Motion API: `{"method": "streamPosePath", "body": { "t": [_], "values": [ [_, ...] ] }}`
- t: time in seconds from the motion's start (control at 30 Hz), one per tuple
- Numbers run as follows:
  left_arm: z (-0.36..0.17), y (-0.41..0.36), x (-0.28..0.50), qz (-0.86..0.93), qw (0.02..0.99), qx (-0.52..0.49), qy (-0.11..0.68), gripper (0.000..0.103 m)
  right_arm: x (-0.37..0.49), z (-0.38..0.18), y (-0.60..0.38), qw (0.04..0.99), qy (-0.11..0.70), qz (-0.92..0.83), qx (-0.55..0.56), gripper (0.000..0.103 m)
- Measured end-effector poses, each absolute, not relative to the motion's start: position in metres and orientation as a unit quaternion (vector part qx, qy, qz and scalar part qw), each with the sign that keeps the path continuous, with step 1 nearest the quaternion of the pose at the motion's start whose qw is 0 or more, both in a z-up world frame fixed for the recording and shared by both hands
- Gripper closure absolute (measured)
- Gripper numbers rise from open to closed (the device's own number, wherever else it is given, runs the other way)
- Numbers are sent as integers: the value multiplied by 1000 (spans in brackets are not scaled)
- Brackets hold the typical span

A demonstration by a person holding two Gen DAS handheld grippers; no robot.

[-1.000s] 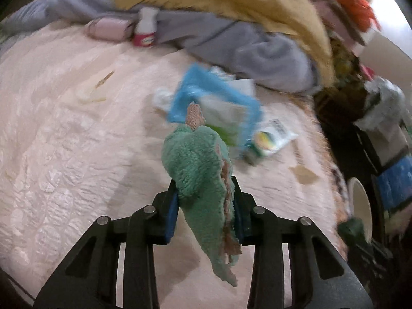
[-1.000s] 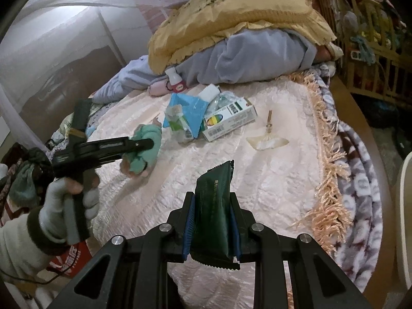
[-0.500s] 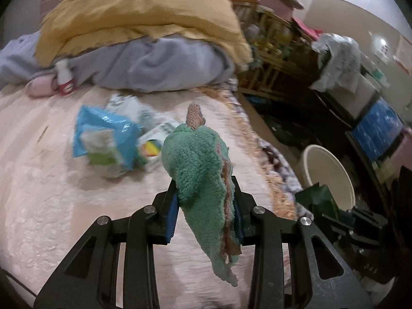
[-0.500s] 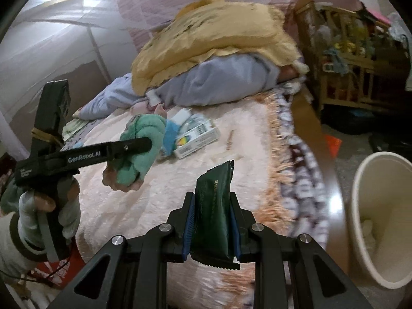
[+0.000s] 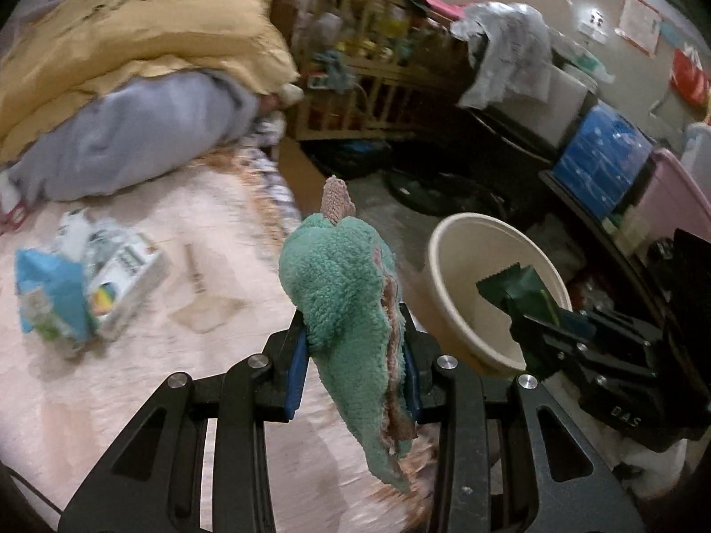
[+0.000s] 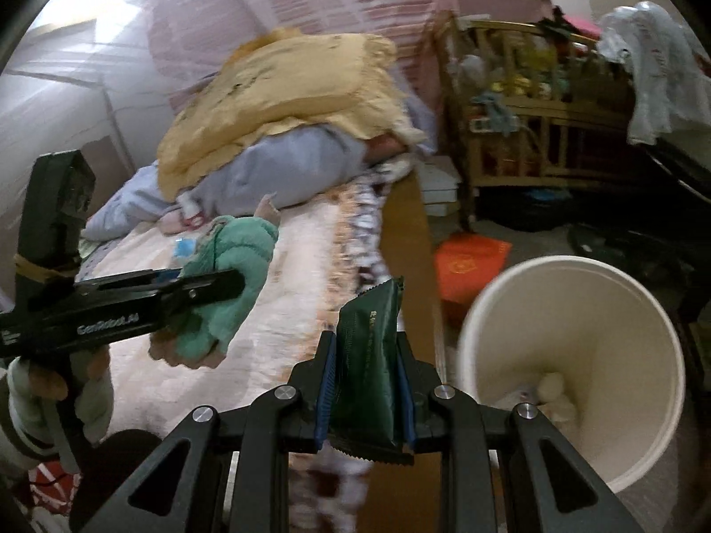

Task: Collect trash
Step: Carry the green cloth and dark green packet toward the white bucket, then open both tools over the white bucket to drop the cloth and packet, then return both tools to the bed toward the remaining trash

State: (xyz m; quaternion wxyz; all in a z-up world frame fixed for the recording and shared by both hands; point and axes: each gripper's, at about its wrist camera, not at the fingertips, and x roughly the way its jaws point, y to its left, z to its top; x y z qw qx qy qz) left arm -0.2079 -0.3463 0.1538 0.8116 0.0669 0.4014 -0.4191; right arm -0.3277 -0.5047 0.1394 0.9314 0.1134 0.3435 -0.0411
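Two items are in hand, none dropped yet. Right gripper (image 6: 365,393) is clamped on a dark green wrapper (image 6: 369,355), held upright between the blue pads, w/ the cream bin (image 6: 577,457) just to its right. In the left wrist view the wrapper tip (image 5: 517,284) sits over the bin rim (image 5: 449,311), so that one looks abt ready to drop.

Left gripper (image 5: 355,373) is closed on a green fuzzy cloth (image 5: 342,293), maybe a sock, which hangs limp down past the fingers. It's beside the bin, near the bed edge, not over the opening.

Bin already has some white crumpled bits (image 6: 553,393) at the bottom, so part of the job looks done.

Left to do, by my read: release the wrapper, bring the cloth over & release, then go back to the bed (image 5: 133,377). Still lying there: a blue packet (image 5: 51,293), a white box w/ colored print (image 5: 129,275) touching it, and a flat tan scrap w/ a stick (image 5: 206,311) nearby. Whether the pink-and-white bottle (image 6: 191,213) by the grey bedding (image 5: 133,146) counts as trash, can't tell.

Roughly mid-task.
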Motion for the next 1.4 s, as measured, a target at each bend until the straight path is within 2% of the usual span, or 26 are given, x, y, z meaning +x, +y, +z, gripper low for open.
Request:
{"method": "streamPosePath", "body": {
  "t": [0.43, 0.87, 0.9, 0.93, 1.03, 1.1, 1.4],
  "values": [
    [144, -439, -225, -466, 779, 100, 407, 70, -344, 118, -585, 919, 341, -145, 132, 80],
    [132, -499, -231, -493, 758, 101, 415, 70, -362, 101, -633, 903, 338, -211, 162, 79],
    [131, -503, -231, -497, 755, 96, 417, 69, -363, 102, -634, 902, 337, -219, 157, 76],
    [130, -506, -230, -500, 753, 92, 419, 68, -362, 102, -635, 901, 338, -228, 151, 66],
    [128, -512, -228, -510, 744, 72, 425, 60, -368, 105, -640, 899, 328, -251, 142, 46],
    [126, -514, -226, -514, 739, 62, 432, 47, -372, 108, -643, 901, 320, -251, 151, 46],
    [125, -489, -220, -486, 757, 72, 431, 46, -366, 108, -637, 904, 323, -235, 154, 45]
  ]
}}
